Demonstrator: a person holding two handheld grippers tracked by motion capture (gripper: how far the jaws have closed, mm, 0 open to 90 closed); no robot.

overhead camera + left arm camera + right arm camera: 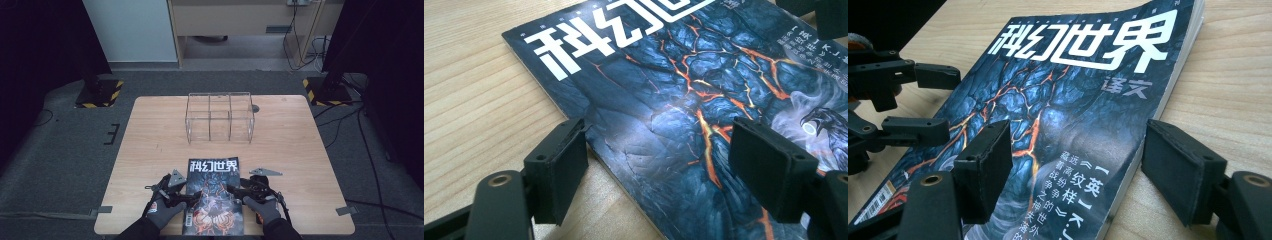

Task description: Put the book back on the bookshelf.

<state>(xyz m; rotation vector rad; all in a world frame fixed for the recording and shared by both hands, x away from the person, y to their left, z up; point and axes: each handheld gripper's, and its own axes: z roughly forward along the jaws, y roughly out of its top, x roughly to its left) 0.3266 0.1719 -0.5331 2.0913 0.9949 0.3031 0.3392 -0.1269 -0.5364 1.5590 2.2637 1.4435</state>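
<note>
The magazine [213,196] lies flat at the near edge of the tabletop [290,150], not yet lifted. The left claw [187,199] and right claw [235,192] straddle its side edges, jaws wide, gripping nothing. The clear rack [220,116] stands empty.

The magazine [213,192] lies on the table [150,140], before the clear rack [220,116].

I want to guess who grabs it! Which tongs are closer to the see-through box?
Neither clearly. The left tongs and right tongs sit level at the magazine's two sides, both well short of the clear box.
</note>
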